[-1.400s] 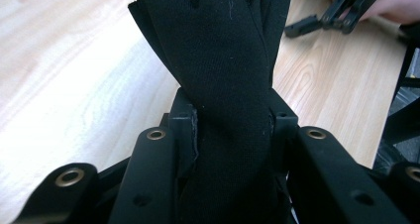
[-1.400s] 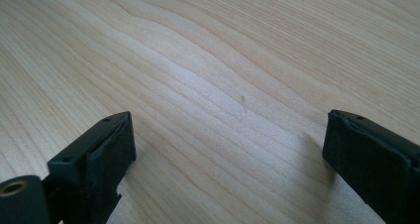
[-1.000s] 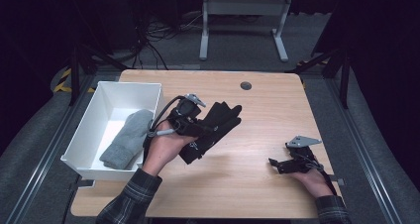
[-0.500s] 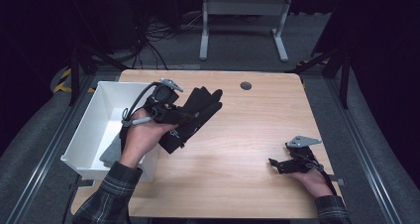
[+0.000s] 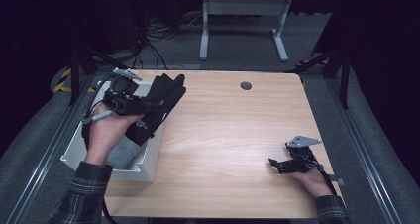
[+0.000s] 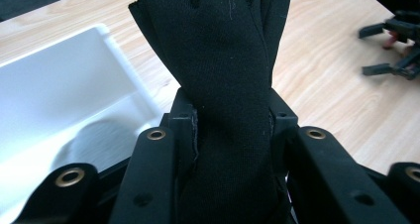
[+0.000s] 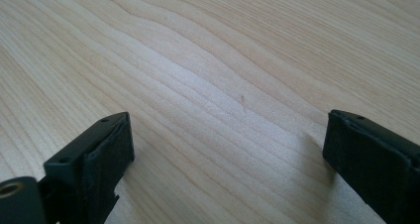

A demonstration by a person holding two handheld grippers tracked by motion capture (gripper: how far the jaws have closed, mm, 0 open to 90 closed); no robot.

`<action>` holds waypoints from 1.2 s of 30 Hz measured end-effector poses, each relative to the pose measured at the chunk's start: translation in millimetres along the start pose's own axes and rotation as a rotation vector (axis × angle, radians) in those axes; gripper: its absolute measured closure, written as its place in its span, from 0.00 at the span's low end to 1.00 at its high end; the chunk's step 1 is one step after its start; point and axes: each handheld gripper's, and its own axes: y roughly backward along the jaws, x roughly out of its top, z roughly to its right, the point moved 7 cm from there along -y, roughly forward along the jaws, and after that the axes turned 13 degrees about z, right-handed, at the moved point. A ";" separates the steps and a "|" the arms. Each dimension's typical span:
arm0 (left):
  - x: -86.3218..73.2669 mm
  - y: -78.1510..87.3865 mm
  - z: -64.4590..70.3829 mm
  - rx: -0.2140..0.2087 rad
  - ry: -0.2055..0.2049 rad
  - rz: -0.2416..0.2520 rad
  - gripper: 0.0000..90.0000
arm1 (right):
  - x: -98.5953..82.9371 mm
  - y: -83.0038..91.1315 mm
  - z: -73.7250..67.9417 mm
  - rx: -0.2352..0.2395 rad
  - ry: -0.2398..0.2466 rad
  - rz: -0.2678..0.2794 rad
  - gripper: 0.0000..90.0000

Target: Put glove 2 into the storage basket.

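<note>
Over the white bin [image 5: 148, 167], the left claw [image 6: 230, 130] clamps a black glove [image 6: 223, 60], fingertips cropped.

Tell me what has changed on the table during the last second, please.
The left gripper, shut on the black glove, carried it leftward from mid-table to above the white bin. The right gripper stayed open, resting near the table's right edge.

Left gripper [image 5: 148, 105] clamps black glove [image 5: 158, 105] over white bin [image 5: 148, 159].
</note>
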 end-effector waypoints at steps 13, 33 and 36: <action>-50.4 23.4 -60.9 0.117 0.143 -0.013 0.74 | 0.0 -0.1 -0.1 -0.005 -0.003 0.001 0.06; -119.9 -39.5 -86.8 0.122 0.220 -0.188 0.67 | 0.0 -0.2 -0.1 -0.008 -0.005 0.000 0.06; -121.0 -41.9 -89.4 0.151 0.214 -0.182 0.55 | 0.0 -0.2 -0.1 -0.008 -0.005 0.000 0.06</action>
